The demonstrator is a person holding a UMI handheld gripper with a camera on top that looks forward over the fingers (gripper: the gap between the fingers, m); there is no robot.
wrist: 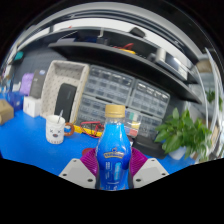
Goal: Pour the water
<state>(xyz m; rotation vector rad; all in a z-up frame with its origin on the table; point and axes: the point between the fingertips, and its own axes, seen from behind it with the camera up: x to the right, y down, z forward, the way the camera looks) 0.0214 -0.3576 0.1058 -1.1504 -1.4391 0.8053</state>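
While lifting clear of the blue table [25, 150], keep upright. Off to the claw's left and ahead: white mug [55, 128], likely the pour target. Between the fingers: blue bottle [114, 150], gripper [113, 170] clenched on it, cap still on. Right, beyond: green plant [185, 133]. Tilt slowly over the mug.

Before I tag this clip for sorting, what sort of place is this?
Probably a workshop or lab. Shelves run overhead, small parts drawers line the back, and a blue table holds a mug. The claw grips a blue bottle.
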